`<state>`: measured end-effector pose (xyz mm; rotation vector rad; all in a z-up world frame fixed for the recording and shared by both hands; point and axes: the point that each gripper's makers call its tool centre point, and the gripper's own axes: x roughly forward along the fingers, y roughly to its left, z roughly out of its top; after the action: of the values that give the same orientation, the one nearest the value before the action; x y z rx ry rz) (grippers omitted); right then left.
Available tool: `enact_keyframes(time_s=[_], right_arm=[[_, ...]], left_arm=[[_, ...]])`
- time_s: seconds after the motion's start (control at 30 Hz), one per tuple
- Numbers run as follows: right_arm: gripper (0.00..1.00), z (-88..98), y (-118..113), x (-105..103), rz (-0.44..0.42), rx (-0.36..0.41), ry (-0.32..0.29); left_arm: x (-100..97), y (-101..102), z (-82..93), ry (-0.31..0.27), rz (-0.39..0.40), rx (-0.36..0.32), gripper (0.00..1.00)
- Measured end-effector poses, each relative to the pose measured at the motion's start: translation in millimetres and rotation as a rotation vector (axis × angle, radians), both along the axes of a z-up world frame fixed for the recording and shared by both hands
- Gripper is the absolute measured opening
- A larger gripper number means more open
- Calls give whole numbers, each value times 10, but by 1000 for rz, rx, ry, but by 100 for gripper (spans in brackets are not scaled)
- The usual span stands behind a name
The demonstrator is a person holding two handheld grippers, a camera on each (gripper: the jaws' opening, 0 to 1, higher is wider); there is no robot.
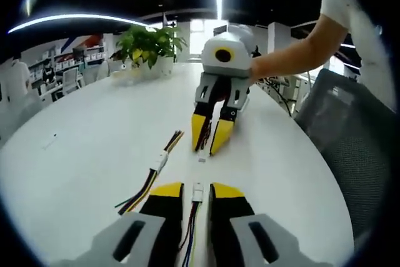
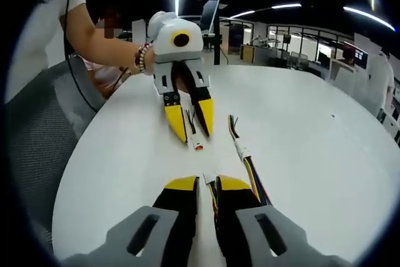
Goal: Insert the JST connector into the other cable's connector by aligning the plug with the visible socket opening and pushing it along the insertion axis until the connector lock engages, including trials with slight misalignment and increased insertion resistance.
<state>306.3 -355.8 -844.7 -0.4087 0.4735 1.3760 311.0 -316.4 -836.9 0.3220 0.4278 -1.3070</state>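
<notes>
Cables, light and floppy, sit pinched in both claws: left claw (image 1: 197, 193) nips its white connector (image 1: 197, 192) at six o'clock, right claw (image 2: 207, 184) its plug (image 2: 209, 179), tips apart above the table (image 1: 94, 136); best held just behind the stiff housings.

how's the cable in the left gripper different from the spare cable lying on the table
The held cable sits clamped between the left gripper jaws, its white connector poking forward; the spare cable lies loose on the white table, touched by nothing. The held cable points straight toward the right gripper; the spare cable lies at a slant beside it. Both carry a white connector and multicoloured wires.
</notes>
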Motion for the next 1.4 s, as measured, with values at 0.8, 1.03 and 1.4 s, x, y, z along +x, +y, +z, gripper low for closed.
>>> enact_keyframes(time_s=[0.8,1.03,1.4], right_arm=[[3,140,49,13,-40,7,17],[3,162,146,-47,-38,-20,-4],[3,82,160,-44,-54,-41,38]], left_arm=[[-87,-89,27,-61,-63,40,0],[-71,-147,89,-81,-68,35,0],[-66,-202,73,-91,-84,50,0]])
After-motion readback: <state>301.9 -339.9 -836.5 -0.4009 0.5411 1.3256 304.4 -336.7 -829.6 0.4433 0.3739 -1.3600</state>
